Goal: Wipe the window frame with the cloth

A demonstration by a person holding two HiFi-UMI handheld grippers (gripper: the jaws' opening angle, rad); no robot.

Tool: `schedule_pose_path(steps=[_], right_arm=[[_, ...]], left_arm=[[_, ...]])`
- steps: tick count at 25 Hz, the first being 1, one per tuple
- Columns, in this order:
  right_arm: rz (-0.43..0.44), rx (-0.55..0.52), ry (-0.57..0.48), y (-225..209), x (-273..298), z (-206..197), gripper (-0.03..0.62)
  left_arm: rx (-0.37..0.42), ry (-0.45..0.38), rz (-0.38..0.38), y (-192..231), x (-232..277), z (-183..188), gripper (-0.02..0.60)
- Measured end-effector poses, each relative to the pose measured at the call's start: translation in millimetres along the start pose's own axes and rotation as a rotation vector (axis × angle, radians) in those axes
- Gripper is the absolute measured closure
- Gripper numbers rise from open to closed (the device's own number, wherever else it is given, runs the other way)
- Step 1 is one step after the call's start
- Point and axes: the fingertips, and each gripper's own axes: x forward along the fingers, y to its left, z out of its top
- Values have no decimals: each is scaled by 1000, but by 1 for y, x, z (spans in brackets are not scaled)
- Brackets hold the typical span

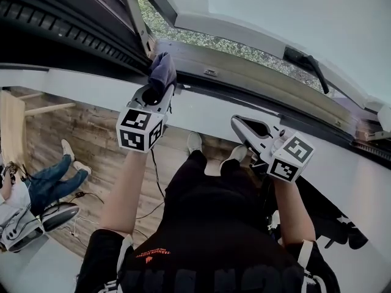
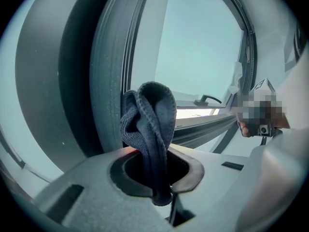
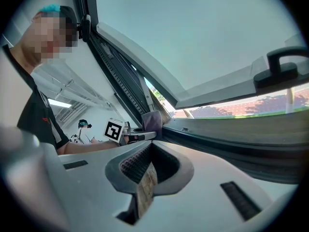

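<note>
At the lower left corner of the open window, the left gripper (image 1: 160, 90) is clamped on a dark blue cloth (image 1: 162, 71). The bunched cloth is raised to the window frame (image 1: 244, 72), where the upright meets the bottom rail. The right gripper (image 1: 239, 126) hangs lower and to the right, well apart from the frame, with its jaws together and nothing between them.

Procedure for the wipe, as judged from this position:
1. Keep the clamp firm. Only a narrow fold sits between the jaws, so a drag along the rail could pull it free.
2. Press the loose, rounded end of the cloth against the frame, not the jaw tips.
3. Draw it along the bottom rail toward the window handle (image 1: 308, 63) in one even pass, working into the groove.
4. Keep the right gripper clear of the path.

View differences:
- The left gripper view shows the grip itself. The cloth (image 2: 149, 124) stands up from the jaws as a doubled loop with the frame upright close behind. Actual contact cannot be confirmed there.
- The right gripper view shows the cloth (image 3: 152, 120) from the side, lying against the corner, and the full run of rail not yet covered.
- Only the head view shows both grippers together.
</note>
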Motion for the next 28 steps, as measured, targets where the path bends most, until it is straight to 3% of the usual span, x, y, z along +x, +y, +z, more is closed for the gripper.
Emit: schedule_pose_path(steps=[28], right_arm=[[-61,47,-83,-27,-67,-7,589]], left_arm=[[68,47,-139,-93,38,12,528]])
